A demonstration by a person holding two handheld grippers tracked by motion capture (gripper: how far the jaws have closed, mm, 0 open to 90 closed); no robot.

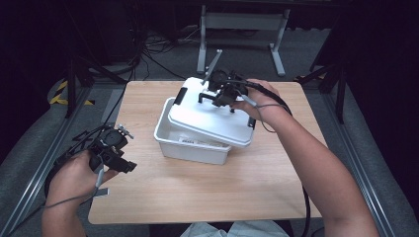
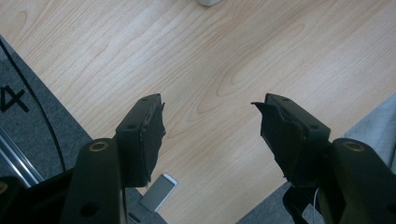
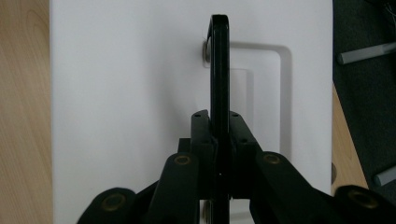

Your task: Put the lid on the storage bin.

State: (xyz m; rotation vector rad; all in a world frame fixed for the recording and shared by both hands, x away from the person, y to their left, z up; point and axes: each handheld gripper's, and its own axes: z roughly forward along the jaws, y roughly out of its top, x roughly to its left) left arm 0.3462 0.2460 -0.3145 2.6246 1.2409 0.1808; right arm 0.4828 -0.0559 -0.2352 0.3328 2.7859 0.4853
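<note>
A white plastic bin (image 1: 190, 144) stands near the middle of the wooden table (image 1: 207, 187). Its white lid (image 1: 207, 118) lies askew over it, raised and shifted toward the far right. My right gripper (image 1: 222, 96) is shut on the lid's black handle (image 3: 219, 65), which stands upright between the jaws in the right gripper view. The lid (image 3: 126, 93) spreads white beneath it. My left gripper (image 1: 123, 165) hovers open over the table's near left part, apart from the bin, with bare wood between its jaws (image 2: 210, 116).
A small grey tag (image 2: 159, 191) hangs by the table's left edge. A metal frame (image 1: 242, 29) stands on the floor beyond the table, with cables (image 1: 143, 49) to its left. The table's edges drop to grey floor on both sides.
</note>
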